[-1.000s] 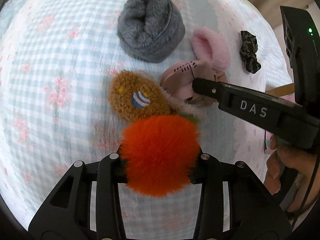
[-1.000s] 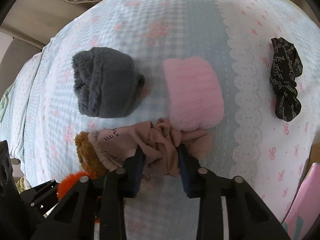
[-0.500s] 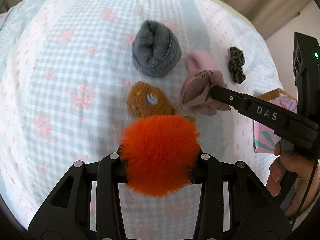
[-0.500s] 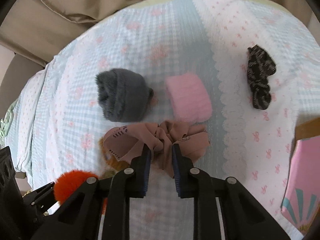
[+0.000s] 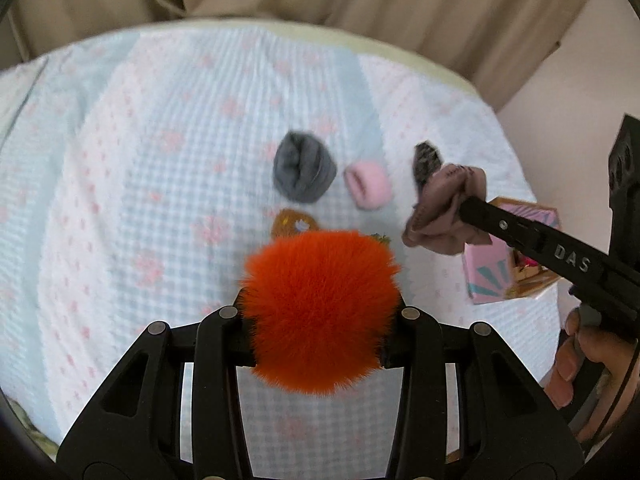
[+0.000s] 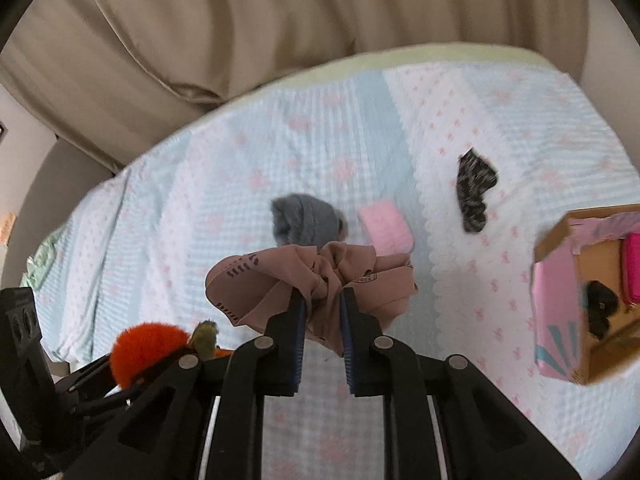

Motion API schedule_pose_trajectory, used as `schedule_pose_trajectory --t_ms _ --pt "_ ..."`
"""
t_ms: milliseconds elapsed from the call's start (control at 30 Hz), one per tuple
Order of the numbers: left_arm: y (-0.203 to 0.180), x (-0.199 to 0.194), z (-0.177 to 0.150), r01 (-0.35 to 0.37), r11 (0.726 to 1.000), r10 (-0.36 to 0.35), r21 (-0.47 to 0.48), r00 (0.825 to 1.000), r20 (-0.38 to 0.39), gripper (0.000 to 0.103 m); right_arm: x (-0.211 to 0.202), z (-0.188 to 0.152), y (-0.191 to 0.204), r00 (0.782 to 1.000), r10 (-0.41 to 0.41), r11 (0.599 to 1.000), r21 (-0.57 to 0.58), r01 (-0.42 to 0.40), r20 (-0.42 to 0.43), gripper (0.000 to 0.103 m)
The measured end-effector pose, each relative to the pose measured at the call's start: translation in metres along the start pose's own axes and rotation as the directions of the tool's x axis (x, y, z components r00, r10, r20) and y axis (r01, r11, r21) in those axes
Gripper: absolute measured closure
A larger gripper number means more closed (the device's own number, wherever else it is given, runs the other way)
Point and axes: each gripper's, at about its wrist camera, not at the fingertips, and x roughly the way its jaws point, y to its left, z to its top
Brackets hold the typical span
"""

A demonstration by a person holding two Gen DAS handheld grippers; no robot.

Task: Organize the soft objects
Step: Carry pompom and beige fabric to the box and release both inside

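Observation:
My left gripper [image 5: 320, 314] is shut on an orange fluffy pompom [image 5: 320, 312] and holds it high above the bed; the pompom also shows in the right wrist view [image 6: 146, 350]. My right gripper [image 6: 322, 308] is shut on a brown fabric scrunchie [image 6: 308, 280] and holds it in the air; the scrunchie also shows in the left wrist view [image 5: 446, 212]. On the bedspread lie a grey furry item [image 5: 304, 172], a pink fuzzy item [image 5: 368, 188], a brown fuzzy item [image 5: 292, 222] partly hidden by the pompom, and a dark patterned scrunchie [image 6: 474, 190].
A pink cardboard box [image 6: 584, 300] stands open at the bed's right side with dark and pink items inside; it also shows in the left wrist view [image 5: 504, 264]. Beige curtains [image 6: 280, 20] hang behind the bed. The checked bedspread [image 5: 140, 200] stretches wide to the left.
Both grippers have risen well away from the bed with their loads. The brown scrunchie has left the bedspread and moved right, toward the pink box.

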Motion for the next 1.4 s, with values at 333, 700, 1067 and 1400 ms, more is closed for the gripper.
schedule_pose_trajectory --t_ms 333,700,1067,1400 --pt "-0.056 -0.092 0.025 0.036 0.994 -0.05 0.104 0.99 0.13 0.067 -0.131 0.004 -0.001 0.986 -0.022 0.999 0.038 0.016 0.167 0.088" --pt "-0.188 -0.114 0.024 0.067 0.991 -0.088 0.118 0.978 0.188 0.067 -0.23 0.008 -0.101 0.969 -0.034 0.997 0.069 0.017 0.243 0.088" --pt "-0.343 -0.039 0.012 0.043 0.991 -0.061 0.123 0.988 0.144 0.067 -0.262 0.031 -0.258 0.977 -0.079 0.996 0.05 0.07 0.2 0.088" --pt "-0.42 0.073 -0.004 0.002 0.986 0.003 0.168 1.0 -0.03 0.067 -0.215 0.039 -0.362 0.992 -0.103 0.989 0.112 0.095 0.07 0.088"
